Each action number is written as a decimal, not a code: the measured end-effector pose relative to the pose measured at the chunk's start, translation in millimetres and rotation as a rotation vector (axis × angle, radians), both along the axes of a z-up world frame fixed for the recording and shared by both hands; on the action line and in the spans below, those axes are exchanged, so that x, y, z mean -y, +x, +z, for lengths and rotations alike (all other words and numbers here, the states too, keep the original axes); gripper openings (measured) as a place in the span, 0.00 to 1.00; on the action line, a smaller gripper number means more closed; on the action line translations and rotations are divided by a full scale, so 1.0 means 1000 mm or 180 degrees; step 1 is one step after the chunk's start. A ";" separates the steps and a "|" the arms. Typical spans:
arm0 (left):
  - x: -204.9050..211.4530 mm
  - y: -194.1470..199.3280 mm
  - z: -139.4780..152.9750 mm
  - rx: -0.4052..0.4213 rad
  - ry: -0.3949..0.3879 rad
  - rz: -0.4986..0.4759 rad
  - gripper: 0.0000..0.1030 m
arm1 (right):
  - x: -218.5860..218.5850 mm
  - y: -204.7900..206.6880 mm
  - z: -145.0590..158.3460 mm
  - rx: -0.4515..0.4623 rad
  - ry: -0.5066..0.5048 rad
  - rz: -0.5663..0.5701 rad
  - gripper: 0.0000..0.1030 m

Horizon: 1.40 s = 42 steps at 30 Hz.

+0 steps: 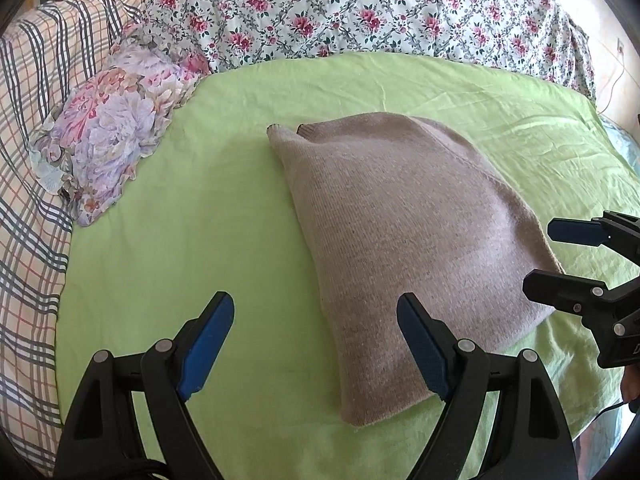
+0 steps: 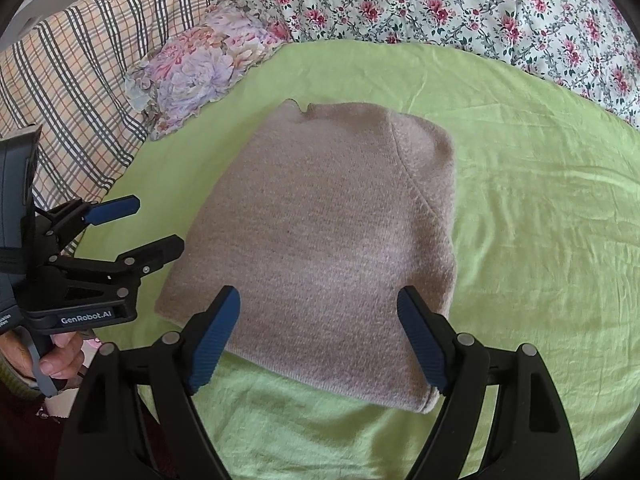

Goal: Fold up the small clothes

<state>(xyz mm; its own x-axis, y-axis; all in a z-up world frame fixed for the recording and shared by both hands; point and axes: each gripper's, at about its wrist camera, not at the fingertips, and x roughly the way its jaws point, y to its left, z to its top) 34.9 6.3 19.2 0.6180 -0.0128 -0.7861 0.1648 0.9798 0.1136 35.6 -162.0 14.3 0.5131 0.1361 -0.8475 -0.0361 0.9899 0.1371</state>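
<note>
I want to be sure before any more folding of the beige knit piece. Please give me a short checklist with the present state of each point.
1. Beige knit garment lies flat on the green sheet: ok.
2. It is already folded into a compact shape with no loose sleeve showing: ok.
3. Left tool open and holding nothing: ok.
4. Right tool open and holding nothing: ok.
5. Floral pillow lies apart from the garment: ok.
6. Layers underneath lie even: cannot tell, hidden.
</note>
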 end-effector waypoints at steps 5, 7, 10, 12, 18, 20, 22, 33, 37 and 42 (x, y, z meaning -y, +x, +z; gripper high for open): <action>0.001 0.006 0.000 -0.0001 0.0001 -0.0010 0.82 | 0.000 0.004 0.001 0.0009 -0.0005 -0.0006 0.79; 0.002 0.008 0.000 -0.0002 0.0002 -0.0009 0.82 | 0.001 0.007 0.002 0.0015 -0.0007 -0.0002 0.79; 0.003 0.009 0.000 -0.0004 0.0006 0.0001 0.82 | 0.003 0.010 0.002 0.0014 -0.0001 -0.0004 0.79; 0.004 0.011 0.000 -0.0006 0.0005 0.0010 0.82 | 0.004 0.011 0.002 0.0017 -0.0001 -0.0003 0.79; 0.005 0.015 0.000 0.0001 0.0012 0.0022 0.82 | 0.005 0.014 0.002 0.0007 -0.0004 -0.0014 0.79; 0.005 0.015 0.000 0.0003 0.0016 0.0023 0.82 | 0.004 0.015 0.001 0.0005 -0.0004 -0.0023 0.79; 0.006 0.016 0.000 -0.0005 0.0025 0.0016 0.82 | 0.002 0.013 0.001 0.0008 -0.0005 -0.0033 0.79; 0.010 0.017 -0.001 -0.0018 0.0030 0.0015 0.82 | 0.005 0.017 0.000 0.0011 -0.0008 -0.0029 0.79; 0.012 0.017 -0.002 -0.0018 0.0048 0.0015 0.82 | 0.004 0.017 0.000 -0.0006 -0.0009 -0.0032 0.79; 0.014 0.015 -0.002 -0.0024 0.0061 0.0012 0.82 | 0.004 0.016 -0.001 0.0003 -0.0011 -0.0045 0.79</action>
<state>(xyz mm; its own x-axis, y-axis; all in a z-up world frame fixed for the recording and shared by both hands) 50.2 -7.6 17.0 0.6120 0.0047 -0.7909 0.1621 0.9780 0.1312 51.8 -166.1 13.6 0.5157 0.1259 -0.8475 -0.0223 0.9908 0.1336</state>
